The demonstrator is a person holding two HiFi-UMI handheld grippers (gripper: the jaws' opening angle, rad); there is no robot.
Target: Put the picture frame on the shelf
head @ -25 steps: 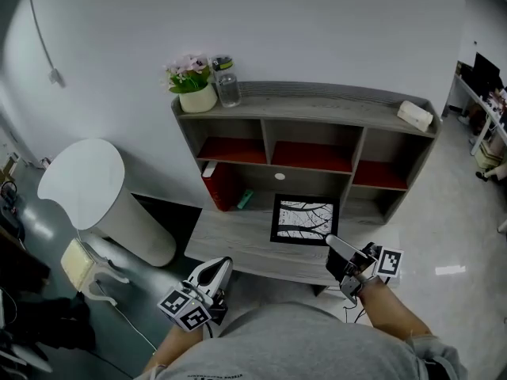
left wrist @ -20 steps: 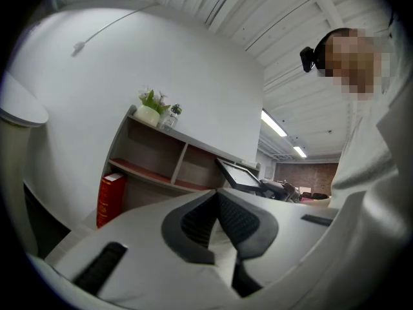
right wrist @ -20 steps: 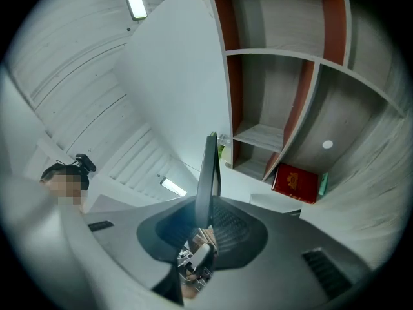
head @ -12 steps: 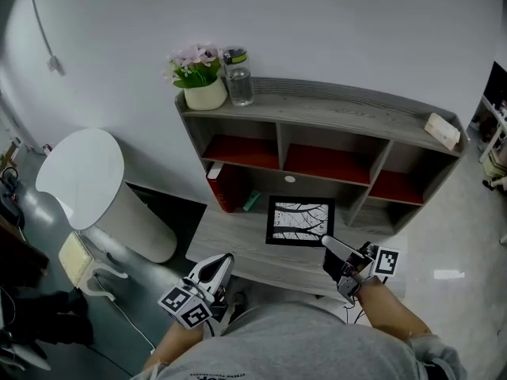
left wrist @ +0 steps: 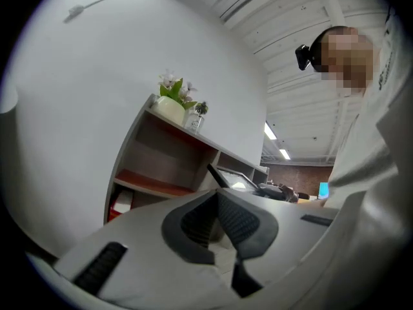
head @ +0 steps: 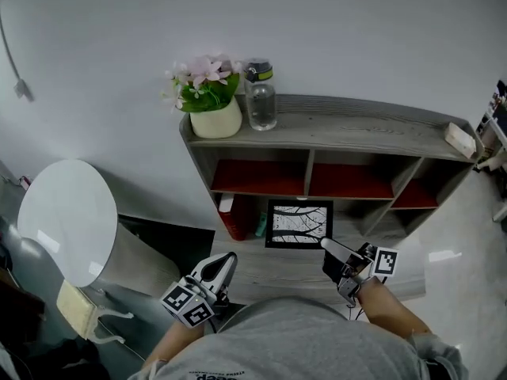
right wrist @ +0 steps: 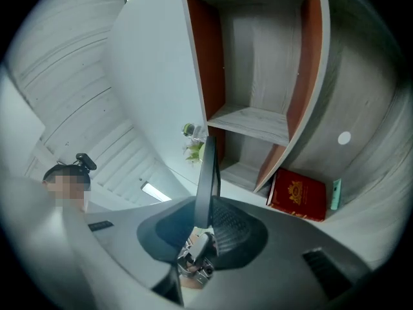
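Left tongs (head: 225, 258) closed; right tongs (head: 326, 245) clamped.

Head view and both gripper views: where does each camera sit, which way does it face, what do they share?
Head view: on the person's head, facing steeply down at the shelf; shirt, forearms, left gripper, right gripper show.
Left gripper view: on the left gripper, facing the shelf along shut, empty fingers; shirt at right.
Right gripper view: on the right gripper, rolled sideways, facing the shelf compartments; fingers clamp the picture frame; head at left.
Shared: all three show shelf and picture frame.
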